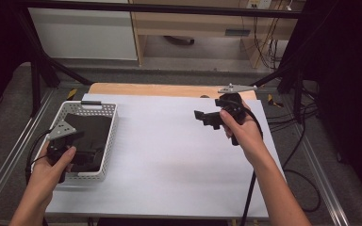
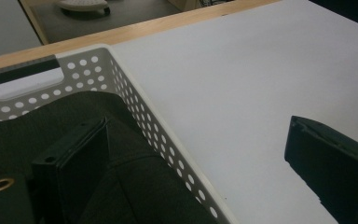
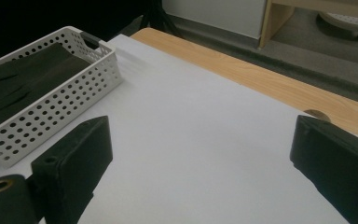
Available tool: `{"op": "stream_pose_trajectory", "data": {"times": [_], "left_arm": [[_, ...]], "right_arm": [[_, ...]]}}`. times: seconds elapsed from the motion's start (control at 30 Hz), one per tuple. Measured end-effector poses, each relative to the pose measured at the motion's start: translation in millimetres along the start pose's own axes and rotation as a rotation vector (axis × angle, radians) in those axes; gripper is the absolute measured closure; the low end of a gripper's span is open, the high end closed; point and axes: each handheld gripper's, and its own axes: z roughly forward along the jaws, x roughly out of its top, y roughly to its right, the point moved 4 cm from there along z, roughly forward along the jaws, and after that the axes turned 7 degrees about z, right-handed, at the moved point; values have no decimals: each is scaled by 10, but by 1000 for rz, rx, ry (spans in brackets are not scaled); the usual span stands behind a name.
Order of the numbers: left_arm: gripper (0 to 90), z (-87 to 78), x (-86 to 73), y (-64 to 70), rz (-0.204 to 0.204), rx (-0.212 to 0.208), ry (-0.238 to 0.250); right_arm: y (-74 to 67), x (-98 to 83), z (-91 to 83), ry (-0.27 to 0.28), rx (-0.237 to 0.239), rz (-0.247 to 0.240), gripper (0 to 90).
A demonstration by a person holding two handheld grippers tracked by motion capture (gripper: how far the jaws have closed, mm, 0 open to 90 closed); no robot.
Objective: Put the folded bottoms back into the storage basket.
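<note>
Dark cloth (image 1: 88, 134) lies folded in the basket (image 1: 109, 123); left gripper (image 2: 191, 158) hangs open, one jaw over it; reaching seems underway; next, lower and pinch; right gripper (image 1: 206, 117) waits open.

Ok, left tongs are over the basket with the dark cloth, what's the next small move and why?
Probably lower the left tongs and shift them left: they are open, one jaw above the dark cloth, the other outside the basket wall over the white table.
</note>
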Motion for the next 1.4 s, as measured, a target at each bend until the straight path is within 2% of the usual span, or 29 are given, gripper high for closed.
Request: {"op": "stream_pose_trajectory", "data": {"times": [0.4,0.53,0.73,1.03,1.4], "left_arm": [[69,145,-248,-15,-31,-10,-47],[69,149,-285,-9,-35,-17,-43],[69,142,-283,28,-27,-24,-32],[68,144,-301,135,11,-33,-40],[68,142,-459,185,6,-48,-51]], "right_arm": [[324,-314,-204,12,-54,50,62],[409,-416,-273,19,-66,63,62],[529,-570,-359,54,-82,89,62],[699,-849,-455,121,-116,118,69],[785,-1228,-592,128,-126,154,68]]}}
